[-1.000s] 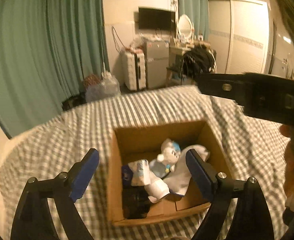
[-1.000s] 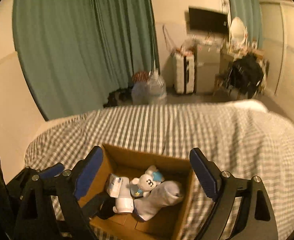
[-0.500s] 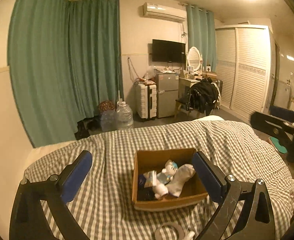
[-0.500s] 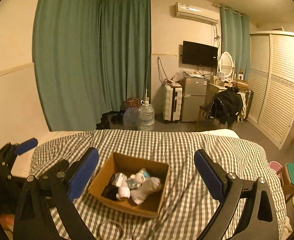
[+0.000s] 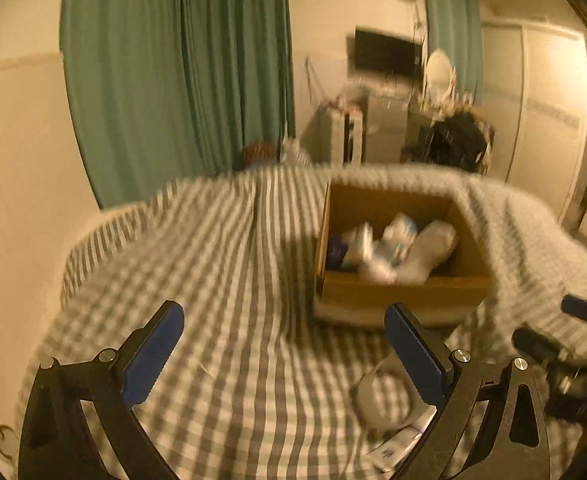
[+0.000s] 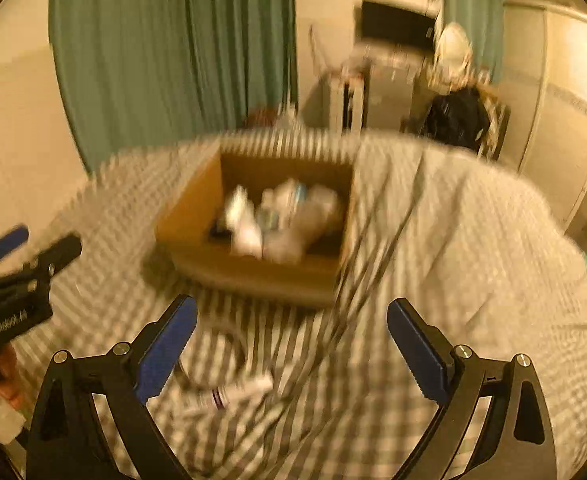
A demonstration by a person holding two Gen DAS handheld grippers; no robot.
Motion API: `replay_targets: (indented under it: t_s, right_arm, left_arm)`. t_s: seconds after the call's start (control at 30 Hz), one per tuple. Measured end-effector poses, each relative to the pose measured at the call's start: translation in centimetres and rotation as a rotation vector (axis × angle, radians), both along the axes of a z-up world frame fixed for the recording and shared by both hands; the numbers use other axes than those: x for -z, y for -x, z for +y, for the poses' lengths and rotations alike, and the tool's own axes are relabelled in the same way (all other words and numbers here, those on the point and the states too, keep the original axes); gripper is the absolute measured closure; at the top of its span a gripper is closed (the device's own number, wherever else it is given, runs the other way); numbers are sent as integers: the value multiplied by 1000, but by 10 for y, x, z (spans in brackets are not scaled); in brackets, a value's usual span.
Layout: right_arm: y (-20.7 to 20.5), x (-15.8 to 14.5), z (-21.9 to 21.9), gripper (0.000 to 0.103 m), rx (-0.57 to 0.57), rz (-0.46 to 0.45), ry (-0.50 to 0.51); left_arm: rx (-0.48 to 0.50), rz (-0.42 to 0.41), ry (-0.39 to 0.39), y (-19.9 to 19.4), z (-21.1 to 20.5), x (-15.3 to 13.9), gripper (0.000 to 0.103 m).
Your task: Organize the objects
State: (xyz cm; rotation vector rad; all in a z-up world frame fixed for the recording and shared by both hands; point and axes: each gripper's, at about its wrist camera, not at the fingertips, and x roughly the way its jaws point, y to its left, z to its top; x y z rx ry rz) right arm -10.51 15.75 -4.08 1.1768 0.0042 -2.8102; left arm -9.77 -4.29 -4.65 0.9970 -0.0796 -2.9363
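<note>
An open cardboard box stands on the checked bed cover, with white socks, a small plush toy and dark items inside; it also shows in the right wrist view. A clear tape ring and a white tube lie on the cover in front of the box. My left gripper is open and empty, low over the cover left of the ring. My right gripper is open and empty above the ring and tube. Both views are blurred.
The left gripper shows at the left edge of the right wrist view. Green curtains, a suitcase, a desk with a black bag and a wardrobe stand beyond the bed.
Both grippers first pulled up and back from the box, then dropped low toward the cover in front of it. The tape ring and tube came into view near the fingers.
</note>
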Motion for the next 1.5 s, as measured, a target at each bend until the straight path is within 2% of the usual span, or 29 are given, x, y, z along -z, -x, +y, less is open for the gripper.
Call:
replay_targets:
  t_s: [0.1,0.2,0.3,0.4,0.67,0.73,0.9,0.93,1.0,1.1,1.13,1.27,1.3,1.33,1.37,1.4,1.5]
  right_arm:
    - [9,45,-11,9,-35,-111,6]
    - [16,84,-27,19,-85,-219,-20]
    - [24,110,-36,29,-100,-296,-66]
    - [28,126,-37,29,-108,-344,-51]
    - [31,144,-41,29,-141,-405,-13]
    - [27,143,-38,36,-142,-392,1]
    - [13,130,-24,63,-141,-343,51]
    - [11,127,-21,65,-141,-334,55]
    - [4,120,-15,76,-137,-312,58]
    - [-3,111,-5,84,-145,-295,92]
    - [-4,109,-5,86,-148,-292,98]
    - [-1,99,-1,86,-151,-285,107]
    - [-2,98,-1,86,-148,-283,112]
    - [-1,98,-1,86,-145,-283,115]
    - [0,97,0,86,-140,-281,117]
    - [0,96,2,86,-131,-279,117]
    - [0,93,4,86,-116,-279,111]
  left_arm:
    - [-9,-47,31,8,2,27,0]
    - [-19,-63,59,12,1,42,0]
    - [-19,-80,58,15,-2,50,0]
    - [-12,-100,53,17,-3,56,0]
    - [15,-136,69,21,3,65,0]
    - [29,-142,72,21,5,67,0]
    - [97,-199,55,24,17,81,0]
    - [113,-210,64,24,21,84,0]
    - [136,-217,92,24,29,88,0]
    - [168,-240,107,25,39,94,2]
    - [178,-251,103,26,42,97,5]
    - [209,-330,132,39,56,119,31]
    - [214,-344,150,41,60,123,45]
    - [216,-352,168,41,63,127,51]
    - [230,-350,186,40,67,129,64]
    - [247,-348,185,38,69,128,81]
    - [256,-326,199,32,72,126,92]
